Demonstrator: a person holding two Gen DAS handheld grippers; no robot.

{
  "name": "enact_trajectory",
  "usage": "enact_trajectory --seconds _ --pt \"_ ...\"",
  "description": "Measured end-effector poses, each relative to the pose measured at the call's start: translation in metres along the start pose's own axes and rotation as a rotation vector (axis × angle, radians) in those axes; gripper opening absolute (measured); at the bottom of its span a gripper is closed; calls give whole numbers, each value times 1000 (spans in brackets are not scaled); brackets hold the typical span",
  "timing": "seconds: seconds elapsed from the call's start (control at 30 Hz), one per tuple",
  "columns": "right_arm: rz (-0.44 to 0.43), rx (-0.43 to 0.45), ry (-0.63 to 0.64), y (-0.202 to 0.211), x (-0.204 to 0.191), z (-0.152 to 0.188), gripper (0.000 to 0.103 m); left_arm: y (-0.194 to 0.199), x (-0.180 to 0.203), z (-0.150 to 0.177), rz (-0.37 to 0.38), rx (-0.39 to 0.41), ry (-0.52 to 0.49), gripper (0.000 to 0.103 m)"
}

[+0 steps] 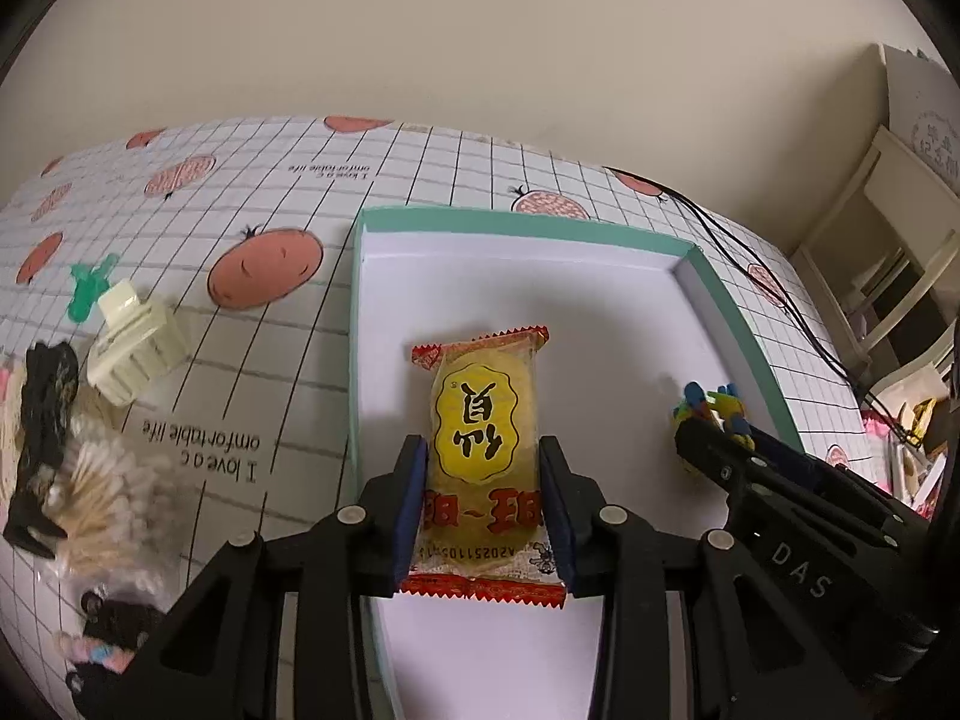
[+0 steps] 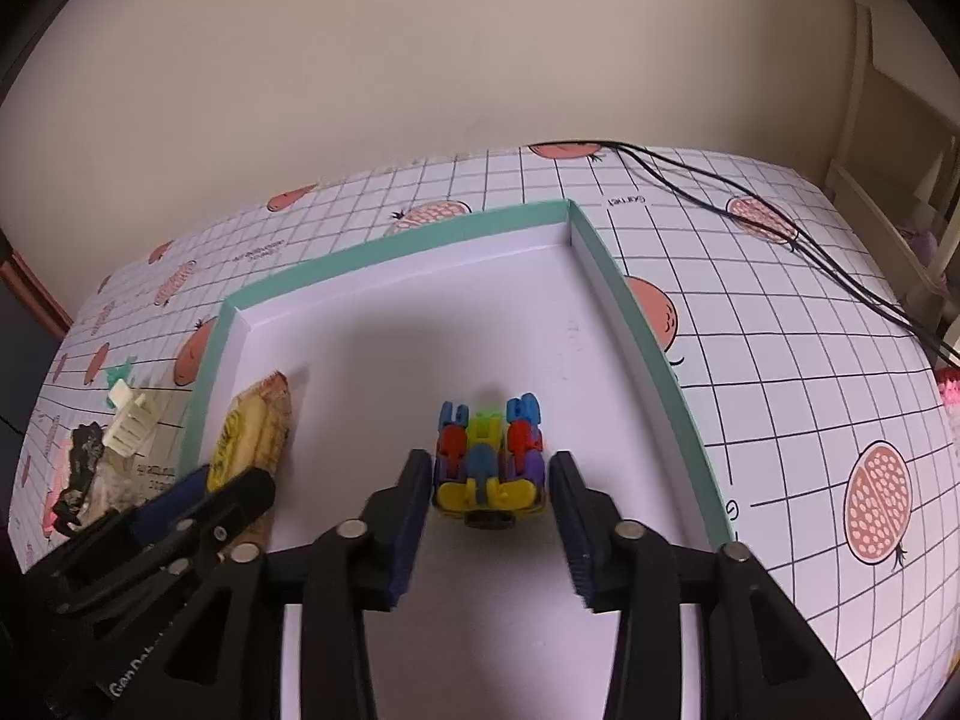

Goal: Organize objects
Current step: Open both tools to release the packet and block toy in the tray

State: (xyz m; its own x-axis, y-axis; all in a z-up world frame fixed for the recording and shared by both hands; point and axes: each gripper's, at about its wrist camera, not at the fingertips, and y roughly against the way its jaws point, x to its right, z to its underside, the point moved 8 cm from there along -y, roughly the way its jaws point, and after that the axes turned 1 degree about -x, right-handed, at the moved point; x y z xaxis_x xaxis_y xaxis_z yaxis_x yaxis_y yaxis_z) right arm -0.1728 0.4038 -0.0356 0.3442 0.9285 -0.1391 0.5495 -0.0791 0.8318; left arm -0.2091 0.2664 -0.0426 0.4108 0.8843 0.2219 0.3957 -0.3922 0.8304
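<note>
A yellow snack packet (image 1: 485,461) with red serrated ends lies flat on the white floor of a teal-rimmed box (image 1: 516,221), at its 9 o'clock side. The left gripper (image 1: 483,498) pinches the packet, both blue pads touching its long edges. At the box's 3 o'clock side sits a multicoloured block toy (image 2: 489,462); the right gripper (image 2: 491,498) straddles it, jaws spread, with a slight gap on each side. Outside the box at 9 o'clock, on the pomegranate-print tablecloth (image 2: 780,420), lie a cream hair claw (image 1: 133,349), cotton swabs (image 1: 99,495) and a black clip (image 1: 45,414). Black cables (image 2: 750,204) trail at 2 o'clock.
</note>
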Motion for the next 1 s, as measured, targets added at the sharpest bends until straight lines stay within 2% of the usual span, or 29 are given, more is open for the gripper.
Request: enact_trajectory --seconds 0.27,0.53,0.77,0.83,1.0 --pt "5 27 5 25 -1 5 51 26 3 4 17 8 31 48" --pt "-6 22 -15 45 -8 18 51 51 -5 14 5 9 61 49" --pt "-15 5 -16 57 -15 36 51 72 -32 30 -31 11 130 58" --pt "-13 6 -8 59 -17 38 51 78 -38 34 -41 21 137 64" --pt "0 13 20 62 -22 41 57 83 -51 40 -83 28 141 68"
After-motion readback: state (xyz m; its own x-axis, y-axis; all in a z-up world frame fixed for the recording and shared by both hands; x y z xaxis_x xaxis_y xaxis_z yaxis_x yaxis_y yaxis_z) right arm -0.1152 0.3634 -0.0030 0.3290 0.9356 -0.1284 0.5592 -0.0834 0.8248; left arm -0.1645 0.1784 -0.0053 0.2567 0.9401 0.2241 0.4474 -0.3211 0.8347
